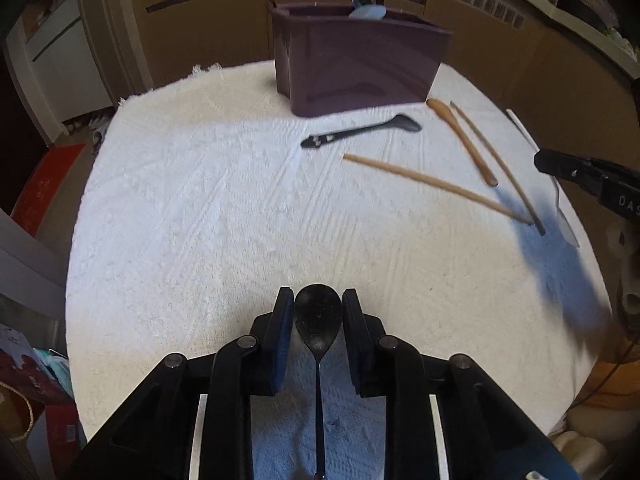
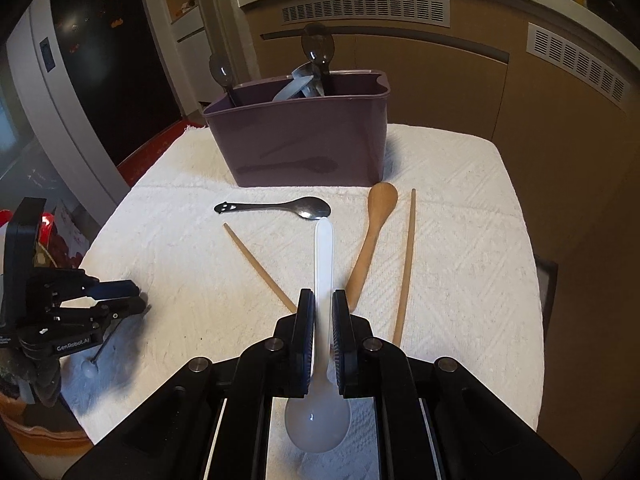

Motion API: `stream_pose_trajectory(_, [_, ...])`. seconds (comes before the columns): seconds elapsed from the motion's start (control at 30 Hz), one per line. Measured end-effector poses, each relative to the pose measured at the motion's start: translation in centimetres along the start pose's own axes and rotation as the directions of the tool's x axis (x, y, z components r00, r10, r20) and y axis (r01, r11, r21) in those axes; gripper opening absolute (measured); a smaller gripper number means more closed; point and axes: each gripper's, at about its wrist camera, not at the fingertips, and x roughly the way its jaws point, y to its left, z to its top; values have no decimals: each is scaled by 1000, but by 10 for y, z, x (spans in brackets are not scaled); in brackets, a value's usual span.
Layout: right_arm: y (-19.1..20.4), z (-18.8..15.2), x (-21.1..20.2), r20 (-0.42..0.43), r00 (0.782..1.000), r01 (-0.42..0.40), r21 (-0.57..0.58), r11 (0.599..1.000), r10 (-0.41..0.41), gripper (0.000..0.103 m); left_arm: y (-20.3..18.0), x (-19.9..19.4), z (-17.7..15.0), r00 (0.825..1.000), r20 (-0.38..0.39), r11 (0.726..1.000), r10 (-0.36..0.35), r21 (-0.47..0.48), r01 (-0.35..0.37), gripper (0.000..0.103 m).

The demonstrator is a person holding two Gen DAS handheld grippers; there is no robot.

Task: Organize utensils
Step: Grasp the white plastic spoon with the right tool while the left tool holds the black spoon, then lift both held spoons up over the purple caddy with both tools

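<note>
Right hand-held gripper clamps white spoon above towel.

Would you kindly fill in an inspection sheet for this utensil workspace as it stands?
Surface: white towel, covering the table.
Job's things: purple caddy holding several spoons; metal spoon, wooden spoon, one chopstick and another chopstick loose on the towel.
Clutter: boxes and bags beside the table.
Tongs: left tongs shut on black spoon's bowl; right tongs shut on white spoon's handle.
Cables: one thin dark cord, possibly, past the table edge.
Surroundings: brown cabinets with vent grilles.
</note>
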Motion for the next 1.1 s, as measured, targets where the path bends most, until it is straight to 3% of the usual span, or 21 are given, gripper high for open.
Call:
stream_pose_trajectory(0.13, [-1, 12, -32, 96, 995, 4, -7, 1000, -3, 9, -15, -52, 25, 988, 156, 999, 4, 34, -9, 22])
stream_pose_trajectory(0.33, [8, 50, -97, 297, 955, 34, -44, 998, -19, 9, -35, -115, 71, 933, 360, 995, 6, 89, -41, 21])
stream_pose_trajectory(0.37, [10, 56, -105, 324, 946, 43, -50, 998, -24, 9, -38, -123, 80, 922, 386, 994, 4, 96, -45, 19])
stream_pose_trajectory(0.43, [14, 72, -122, 379, 925, 63, -68, 996, -32, 9, -42, -136, 95, 902, 431, 993, 4, 106, -55, 6])
stream_pose_trajectory(0.6, [20, 117, -148, 473, 881, 68, -92, 993, -17, 9, -45, -161, 141, 850, 527, 993, 3, 96, -63, 6])
stream_pose_trajectory(0.7, [18, 137, -153, 486, 874, 55, -82, 995, -9, 9, -42, -169, 156, 832, 555, 994, -5, 96, -57, 6])
stream_pose_trajectory(0.77, [17, 143, -152, 484, 875, 47, -85, 995, 0, 9, -40, -163, 158, 843, 538, 993, -18, 109, -49, 6])
stream_pose_trajectory(0.83, [18, 143, -145, 473, 881, 51, -91, 995, -1, 9, -38, -149, 156, 871, 491, 992, -33, 124, -32, 7])
stream_pose_trajectory(0.9, [17, 137, -133, 444, 896, 40, -92, 995, 5, 9, -36, -120, 148, 918, 391, 990, -63, 143, 7, 16])
stream_pose_trajectory(0.97, [16, 128, -115, 400, 917, 34, -92, 995, 6, 9, -36, -87, 139, 951, 292, 985, -98, 167, 50, 34])
stream_pose_trajectory(1.03, [14, 117, -95, 350, 937, 33, -88, 996, 0, 9, -40, -51, 129, 976, 181, 976, -124, 201, 86, 39])
stream_pose_trajectory(1.1, [10, 104, -77, 295, 955, 12, -81, 997, 12, 9, -44, -18, 122, 987, 82, 966, -137, 234, 115, 43])
